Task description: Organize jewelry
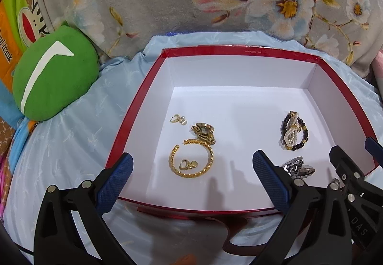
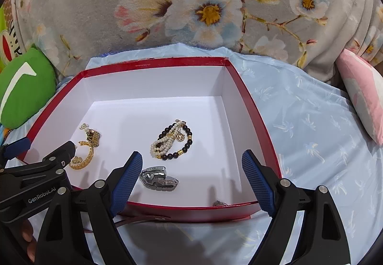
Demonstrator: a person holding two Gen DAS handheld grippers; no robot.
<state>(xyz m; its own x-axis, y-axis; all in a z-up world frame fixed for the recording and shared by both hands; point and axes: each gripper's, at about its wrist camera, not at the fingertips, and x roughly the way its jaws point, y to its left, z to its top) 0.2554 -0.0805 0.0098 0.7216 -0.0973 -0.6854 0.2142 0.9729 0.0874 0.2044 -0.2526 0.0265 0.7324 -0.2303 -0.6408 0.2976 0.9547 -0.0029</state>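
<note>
Evidently sorted by kind, the gold bangle [image 1: 191,157] sits left in the red box [image 1: 134,107] on the bed, beaded bracelets [image 2: 171,140] and silver watch [image 2: 158,178] right, both hand-held grippers [image 1: 191,183] [image 2: 191,181] hovering agape, empty.

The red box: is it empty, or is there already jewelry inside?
Not empty. The red box holds a gold bangle, a beaded bracelet and a silver watch.
</note>
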